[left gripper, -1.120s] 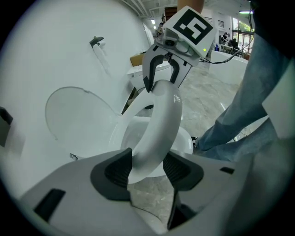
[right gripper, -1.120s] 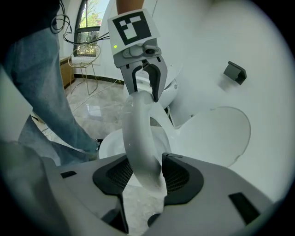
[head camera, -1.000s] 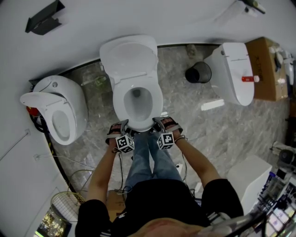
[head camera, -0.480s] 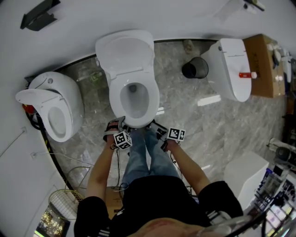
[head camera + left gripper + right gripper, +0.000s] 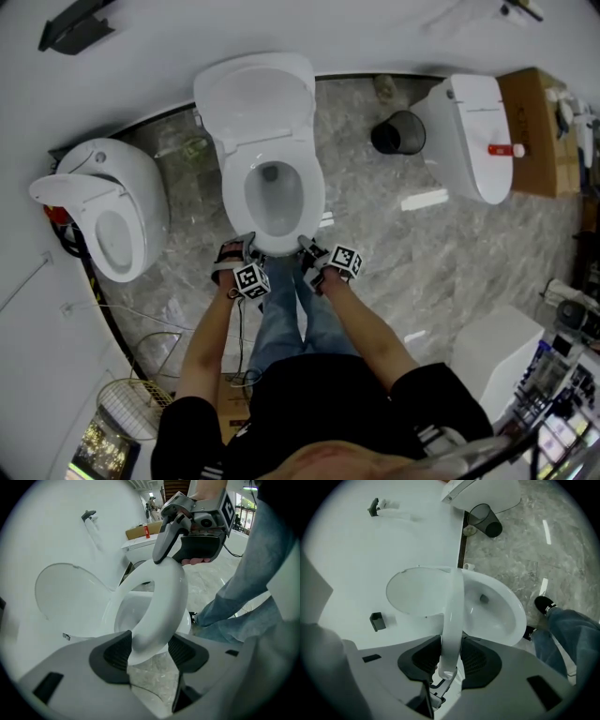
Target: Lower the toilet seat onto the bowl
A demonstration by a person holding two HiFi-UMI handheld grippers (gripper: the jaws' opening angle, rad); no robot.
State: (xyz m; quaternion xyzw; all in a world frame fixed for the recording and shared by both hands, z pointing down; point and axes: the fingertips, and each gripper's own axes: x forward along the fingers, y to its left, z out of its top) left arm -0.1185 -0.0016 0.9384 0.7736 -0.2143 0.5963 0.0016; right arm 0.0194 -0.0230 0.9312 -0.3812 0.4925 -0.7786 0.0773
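Since the earlier frame the right gripper (image 5: pixel 307 246) has rolled about its own axis, so its marker cube (image 5: pixel 345 260) now sits up and to the right of the bowl's near rim. Its jaws have just been closing, with the toilet seat (image 5: pixel 316 202) between them. The jaws of the left gripper (image 5: pixel 246 246) have just been opening a little, also with the seat between them.

Head view: The centre toilet stands against the far wall with its lid (image 5: pixel 253 98) raised. The toilet seat lies over the bowl. Both grippers are at its near end, left and right of centre. A black bin (image 5: pixel 398 133) stands on the marble floor (image 5: pixel 375 225) to the right. One further toilet (image 5: pixel 112 216) stands at the left and another (image 5: pixel 473 141) at the right.

Left gripper view: The near left edge of the seat's ring sits between the two dark pads, and both pads bear against it. The seat is tilted, with its near end raised clear of the bowl (image 5: pixel 124 616). The right gripper grips the ring further round. The person's jeans leg (image 5: pixel 248 583) is at the right.

Right gripper view: The seat appears edge-on, pinched between both pads. The lid is on one side of it and the open bowl on the other. A black shoe (image 5: pixel 544 604) is at the right.
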